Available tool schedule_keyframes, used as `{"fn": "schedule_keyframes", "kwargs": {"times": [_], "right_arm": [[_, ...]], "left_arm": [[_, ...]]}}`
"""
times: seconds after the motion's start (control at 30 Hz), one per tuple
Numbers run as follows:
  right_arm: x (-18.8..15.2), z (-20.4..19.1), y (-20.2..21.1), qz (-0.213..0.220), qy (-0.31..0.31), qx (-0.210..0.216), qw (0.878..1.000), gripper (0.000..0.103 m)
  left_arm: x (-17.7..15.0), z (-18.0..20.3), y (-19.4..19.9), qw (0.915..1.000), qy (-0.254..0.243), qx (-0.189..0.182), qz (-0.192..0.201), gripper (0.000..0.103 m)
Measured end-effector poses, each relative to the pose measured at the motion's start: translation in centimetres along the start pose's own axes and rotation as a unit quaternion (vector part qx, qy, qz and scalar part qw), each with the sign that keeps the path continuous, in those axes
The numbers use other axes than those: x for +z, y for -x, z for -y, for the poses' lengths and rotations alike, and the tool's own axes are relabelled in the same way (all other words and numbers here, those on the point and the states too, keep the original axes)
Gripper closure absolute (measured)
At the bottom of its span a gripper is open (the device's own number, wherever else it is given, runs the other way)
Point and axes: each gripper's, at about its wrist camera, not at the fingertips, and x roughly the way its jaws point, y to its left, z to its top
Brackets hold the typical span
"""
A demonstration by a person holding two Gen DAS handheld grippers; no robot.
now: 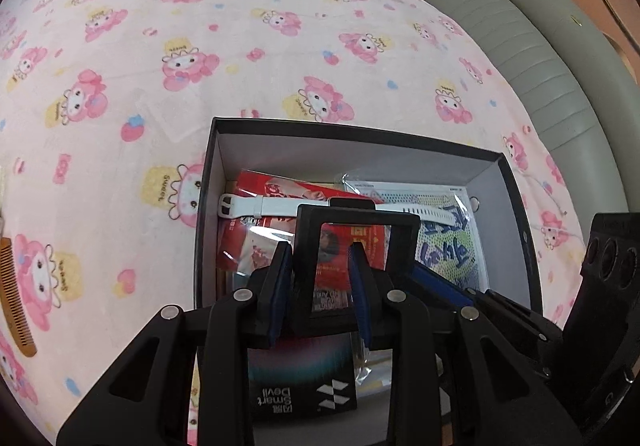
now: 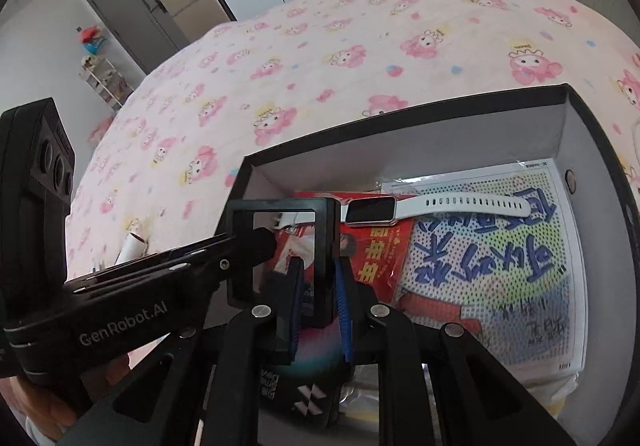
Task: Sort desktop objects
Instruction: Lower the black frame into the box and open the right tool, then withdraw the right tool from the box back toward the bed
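Observation:
A square black frame (image 1: 356, 213) with a clear film window hangs over an open black box with white walls (image 1: 360, 137). My left gripper (image 1: 320, 250) is shut on the frame's left and lower part. My right gripper (image 2: 318, 270) is shut on its right bar (image 2: 326, 246). In the right wrist view the left gripper (image 2: 264, 242) reaches in from the left onto the same frame. Inside the box lie a white smartwatch (image 2: 372, 209), red packets (image 2: 380, 250), a dotted picture sheet in a bag (image 2: 500, 278) and a small black "Smart Devil" carton (image 1: 304, 386).
A pink cartoon-print cloth (image 1: 240, 45) covers the surface around the box. A wooden comb (image 1: 16, 294) lies at its left edge. A white tube (image 2: 132, 246) lies on the cloth. Grey padded furniture (image 1: 520, 45) borders the far right.

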Motion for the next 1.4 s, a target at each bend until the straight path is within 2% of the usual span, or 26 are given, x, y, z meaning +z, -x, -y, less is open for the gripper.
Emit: {"fn": "schedule_keyframes", "kwargs": {"times": [0.1, 0.23, 0.3, 0.5, 0.6, 0.67, 0.73, 0.83, 1.1, 1.17, 1.27, 1.4], "right_arm": [[0.2, 0.7, -0.6, -0.008, -0.011, 0.006, 1.0, 0.088], [-0.4, 1.5, -2.2, -0.046, -0.026, -0.012, 0.999, 0.088], [-0.6, 2.0, -2.7, -0.063, -0.039, -0.006, 0.997, 0.088], [-1.1, 2.0, -3.4, -0.085, -0.044, -0.003, 0.995, 0.088], [-1.3, 2.0, -3.0, -0.081, -0.044, -0.016, 0.996, 0.088], [-1.3, 1.8, -1.8, -0.053, -0.039, -0.037, 0.997, 0.088], [-1.3, 1.7, -0.6, -0.024, -0.033, -0.058, 0.998, 0.089], [-1.5, 1.7, 0.0, -0.006, -0.032, -0.086, 0.996, 0.089], [-1.6, 2.8, -0.7, -0.044, -0.06, -0.082, 0.994, 0.09], [-1.5, 3.0, -1.2, -0.053, -0.066, -0.073, 0.994, 0.09], [-1.5, 2.9, -1.9, -0.067, -0.072, -0.045, 0.994, 0.09], [-1.5, 2.9, -2.9, -0.08, -0.091, -0.02, 0.992, 0.09]], "left_arm": [[0.4, 0.1, -1.1, 0.9999, -0.004, 0.008, -0.011, 0.076], [0.0, 0.4, -3.0, 0.999, -0.01, 0.028, -0.032, 0.076], [-0.5, 0.2, -3.6, 0.9986, -0.005, 0.036, -0.038, 0.076], [-1.1, 0.4, -3.7, 0.9966, 0.006, 0.07, -0.043, 0.077], [-1.3, 0.0, -3.3, 0.9983, 0.027, 0.033, -0.038, 0.076], [-1.4, -0.2, -2.5, 0.999, 0.037, 0.012, -0.024, 0.076], [-1.5, -0.2, -1.8, 0.9993, 0.033, 0.015, -0.011, 0.076], [-1.9, -0.2, -1.8, 0.9993, 0.029, 0.016, -0.018, 0.076], [-2.6, -0.7, -3.4, 0.9966, 0.055, -0.027, -0.054, 0.079], [-2.6, -1.2, -3.5, 0.9961, 0.064, -0.022, -0.056, 0.08], [-2.5, -1.7, -3.4, 0.9955, 0.074, -0.014, -0.057, 0.088], [-2.2, -1.8, -3.1, 0.9963, 0.077, -0.004, -0.04, 0.09]]}}
